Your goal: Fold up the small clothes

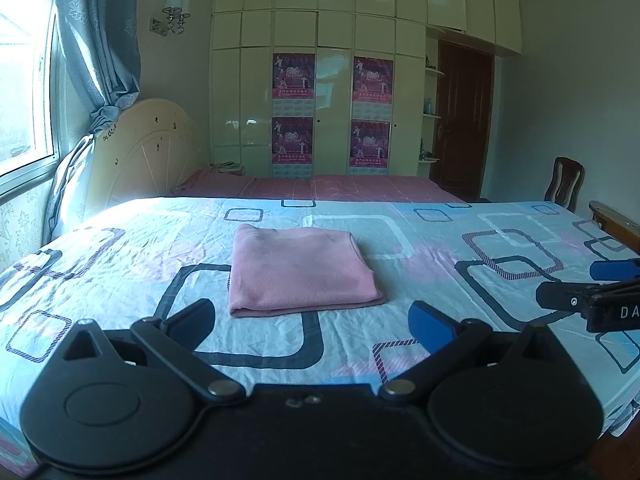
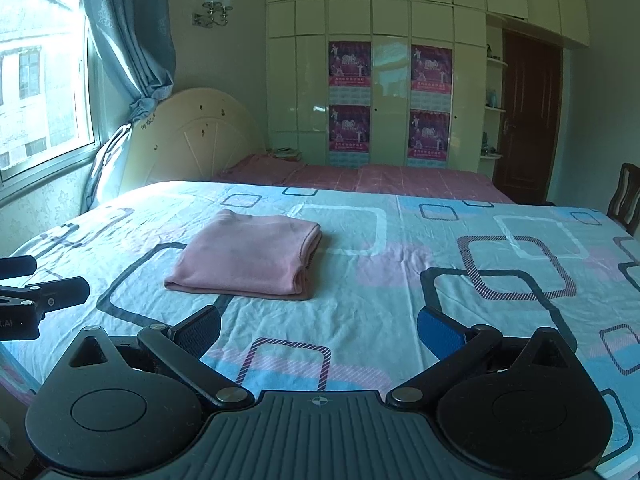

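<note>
Two tongs, left tongs (image 1: 314,326) and right tongs (image 2: 320,332), hovering wide apart and gripping nothing, just short of folded pink garment (image 1: 300,270) lying on patterned bed (image 1: 440,264).

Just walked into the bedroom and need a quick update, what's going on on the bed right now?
A person is folding small clothes with a gripper in each hand. A pink garment lies folded into a neat rectangle on the patterned bed sheet. The left gripper and right gripper are both open, held back from the garment and touching nothing.
</note>
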`<action>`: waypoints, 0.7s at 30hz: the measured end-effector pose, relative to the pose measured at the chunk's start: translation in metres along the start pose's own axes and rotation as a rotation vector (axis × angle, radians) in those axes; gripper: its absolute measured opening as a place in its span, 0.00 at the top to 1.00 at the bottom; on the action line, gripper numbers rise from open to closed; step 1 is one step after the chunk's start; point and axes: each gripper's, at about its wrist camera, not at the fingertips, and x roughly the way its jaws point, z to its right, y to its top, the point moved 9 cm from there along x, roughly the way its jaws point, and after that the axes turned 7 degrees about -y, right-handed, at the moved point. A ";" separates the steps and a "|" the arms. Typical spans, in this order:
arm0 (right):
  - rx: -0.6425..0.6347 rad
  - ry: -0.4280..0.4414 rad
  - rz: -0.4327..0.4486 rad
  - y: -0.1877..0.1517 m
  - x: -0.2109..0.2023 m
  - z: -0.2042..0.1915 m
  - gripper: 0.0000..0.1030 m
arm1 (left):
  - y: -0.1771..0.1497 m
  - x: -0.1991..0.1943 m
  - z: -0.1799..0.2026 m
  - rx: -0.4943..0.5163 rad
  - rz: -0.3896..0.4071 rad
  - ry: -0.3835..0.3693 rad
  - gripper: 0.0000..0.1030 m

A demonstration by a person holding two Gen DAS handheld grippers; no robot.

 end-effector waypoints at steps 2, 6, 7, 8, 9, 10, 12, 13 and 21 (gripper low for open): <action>0.000 0.000 -0.003 -0.001 0.001 0.000 0.00 | 0.000 0.000 0.000 -0.001 0.000 0.001 0.01; -0.001 0.003 -0.004 -0.001 0.002 0.001 0.00 | 0.000 0.000 -0.001 0.001 -0.001 0.001 0.01; -0.001 0.004 -0.004 -0.001 0.002 0.000 0.00 | 0.000 0.000 -0.002 0.002 -0.001 0.001 0.01; -0.002 0.003 -0.005 -0.001 0.002 0.000 0.00 | 0.000 0.000 -0.001 0.005 -0.001 0.001 0.01; -0.003 0.004 -0.005 -0.001 0.001 -0.001 0.00 | 0.000 0.000 -0.002 0.007 0.000 0.001 0.01; -0.003 0.006 -0.002 -0.001 0.001 -0.001 0.00 | 0.000 0.000 -0.002 0.008 0.001 0.001 0.01; -0.006 0.007 0.003 0.000 0.000 -0.001 0.00 | 0.001 -0.001 -0.002 0.007 0.003 -0.001 0.01; -0.007 0.006 0.006 0.001 -0.001 -0.001 0.00 | 0.001 -0.001 -0.002 0.008 0.004 -0.001 0.01; -0.010 0.003 0.010 0.001 -0.002 0.000 0.00 | 0.001 -0.001 -0.001 0.016 0.010 -0.007 0.01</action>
